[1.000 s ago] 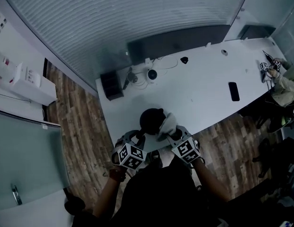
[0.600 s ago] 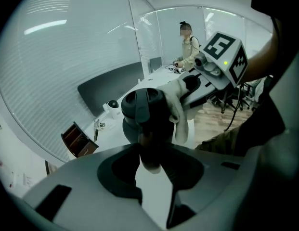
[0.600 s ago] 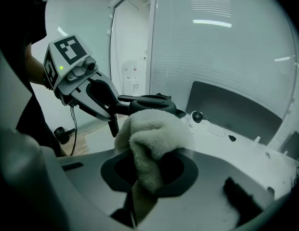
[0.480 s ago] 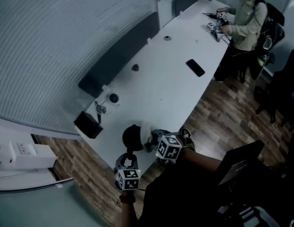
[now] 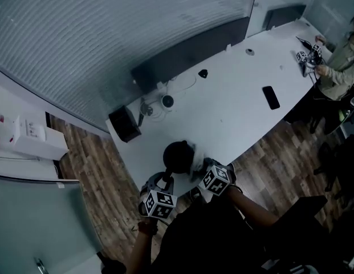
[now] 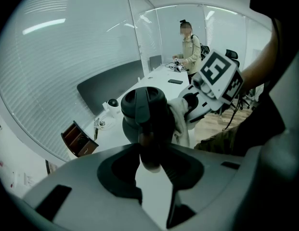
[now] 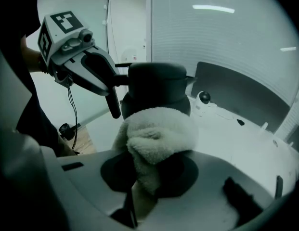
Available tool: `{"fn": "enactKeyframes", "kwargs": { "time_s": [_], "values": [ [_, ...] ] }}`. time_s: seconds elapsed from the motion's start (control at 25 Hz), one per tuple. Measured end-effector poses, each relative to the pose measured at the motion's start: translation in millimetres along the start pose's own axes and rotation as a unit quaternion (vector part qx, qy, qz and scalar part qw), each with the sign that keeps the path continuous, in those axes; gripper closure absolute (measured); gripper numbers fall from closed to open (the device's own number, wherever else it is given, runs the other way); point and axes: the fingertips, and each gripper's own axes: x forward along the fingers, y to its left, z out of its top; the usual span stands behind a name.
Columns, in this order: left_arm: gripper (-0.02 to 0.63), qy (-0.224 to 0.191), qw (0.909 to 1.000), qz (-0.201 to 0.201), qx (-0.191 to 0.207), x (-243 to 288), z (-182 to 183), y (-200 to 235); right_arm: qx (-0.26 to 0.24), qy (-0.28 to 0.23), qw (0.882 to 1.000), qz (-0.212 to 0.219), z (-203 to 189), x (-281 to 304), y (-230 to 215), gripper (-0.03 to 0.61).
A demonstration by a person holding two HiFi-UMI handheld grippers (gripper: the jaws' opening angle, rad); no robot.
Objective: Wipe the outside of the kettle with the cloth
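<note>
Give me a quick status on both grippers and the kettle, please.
Left gripper shut on kettle handle. Right gripper shut on cloth, cloth against the kettle side. Nothing in the way.

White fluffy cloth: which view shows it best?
Right gripper view: the white fluffy cloth fills the centre, close up. Left gripper view shows a strip beside the black kettle; head view, a pale patch.

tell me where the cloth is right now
In the right gripper view the white cloth is clamped in the right gripper and bunched against the side of the black kettle, right of the handle that the left gripper holds.
</note>
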Motion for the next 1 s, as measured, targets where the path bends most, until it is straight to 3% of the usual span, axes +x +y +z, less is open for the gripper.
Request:
{"fn": "enactKeyframes", "kwargs": {
  "time_s": [0.32,0.44,0.56,0.8,1.0],
  "values": [
    [0.483,0.001,1.0,-0.004,0.004,2,3,-3,-0.014,0.078,0.997,0.022,-58,60,1,0.514],
    [0.483,0.003,1.0,-0.005,0.004,2,2,-2,-0.003,0.076,0.997,0.025,-66,70,0,0.514],
    [0.483,0.006,1.0,-0.006,0.005,3,2,0,0.018,0.038,0.999,0.022,-59,58,-2,0.514],
    [0.482,0.009,0.9999,-0.006,0.006,1,1,-1,0.03,-0.07,0.997,-0.006,-30,-37,-9,0.514],
    [0.482,0.014,0.9998,-0.003,0.014,3,3,1,-0.026,-0.135,0.99,-0.03,33,-73,-30,0.514]
  ]
}}
